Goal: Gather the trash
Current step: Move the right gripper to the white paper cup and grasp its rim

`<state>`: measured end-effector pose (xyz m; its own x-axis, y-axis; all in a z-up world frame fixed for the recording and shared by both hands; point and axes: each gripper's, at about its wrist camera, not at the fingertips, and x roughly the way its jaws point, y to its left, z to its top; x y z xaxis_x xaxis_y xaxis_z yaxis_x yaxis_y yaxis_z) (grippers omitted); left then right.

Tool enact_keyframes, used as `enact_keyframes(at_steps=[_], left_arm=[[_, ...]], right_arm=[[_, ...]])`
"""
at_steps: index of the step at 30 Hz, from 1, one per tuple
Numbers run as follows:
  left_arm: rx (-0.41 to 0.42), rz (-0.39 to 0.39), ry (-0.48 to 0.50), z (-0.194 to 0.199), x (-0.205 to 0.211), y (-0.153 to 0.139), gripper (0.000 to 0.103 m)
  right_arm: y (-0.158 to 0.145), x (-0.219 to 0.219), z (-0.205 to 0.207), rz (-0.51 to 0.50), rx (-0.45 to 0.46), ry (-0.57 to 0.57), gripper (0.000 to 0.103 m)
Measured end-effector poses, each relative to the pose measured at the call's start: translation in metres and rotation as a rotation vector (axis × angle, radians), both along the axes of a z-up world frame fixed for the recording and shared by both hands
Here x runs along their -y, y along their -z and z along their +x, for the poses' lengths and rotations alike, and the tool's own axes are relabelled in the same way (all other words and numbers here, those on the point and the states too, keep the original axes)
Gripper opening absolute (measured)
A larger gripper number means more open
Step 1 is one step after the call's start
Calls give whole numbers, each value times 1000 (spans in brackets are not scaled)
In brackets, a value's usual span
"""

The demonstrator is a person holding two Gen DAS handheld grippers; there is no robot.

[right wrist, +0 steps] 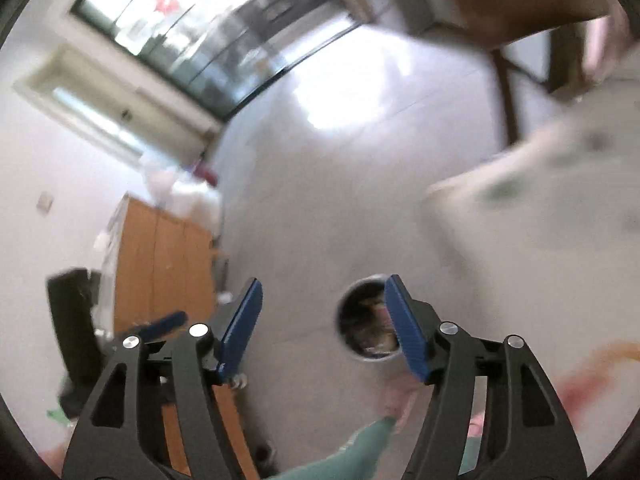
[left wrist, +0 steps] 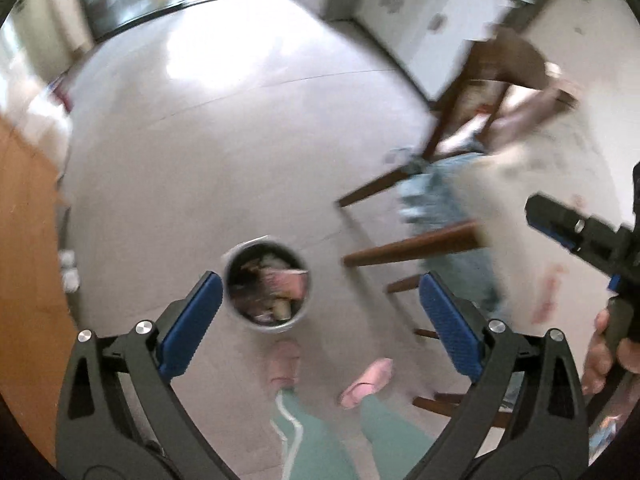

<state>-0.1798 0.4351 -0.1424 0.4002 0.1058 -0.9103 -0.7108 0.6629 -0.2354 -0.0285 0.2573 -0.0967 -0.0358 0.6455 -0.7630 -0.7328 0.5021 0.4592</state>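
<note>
A round metal-rimmed trash bin (left wrist: 266,286) stands on the pale floor far below, filled with wrappers and scraps. My left gripper (left wrist: 320,276) hangs high above it, open wide, with nothing between its blue pads. In the right wrist view the same bin (right wrist: 366,322) shows partly behind one blue finger. My right gripper (right wrist: 324,282) is open too and holds nothing. It also shows at the right edge of the left wrist view as the right gripper (left wrist: 556,220), held by a hand (left wrist: 600,356). Both views are blurred.
Pink slippers (left wrist: 366,382) and green trouser legs stand just before the bin. Brown wooden chairs (left wrist: 412,246) and a white-clothed table (right wrist: 560,200) lie to the right. An orange wooden cabinet (right wrist: 160,272) is on the left, and a glass door (right wrist: 192,40) at the far side.
</note>
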Motion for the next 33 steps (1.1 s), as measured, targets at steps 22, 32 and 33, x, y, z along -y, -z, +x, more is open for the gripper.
enact_keyframes(at_steps=[22, 32, 33], left_arm=[[160, 25, 382, 270, 228, -82, 96], [98, 17, 348, 299, 247, -67, 96], [94, 15, 340, 299, 247, -64, 96]], right_arm=[[-64, 346, 239, -44, 293, 581, 61], [-26, 354, 302, -140, 257, 528, 37], [-19, 351, 307, -160, 253, 517, 33]])
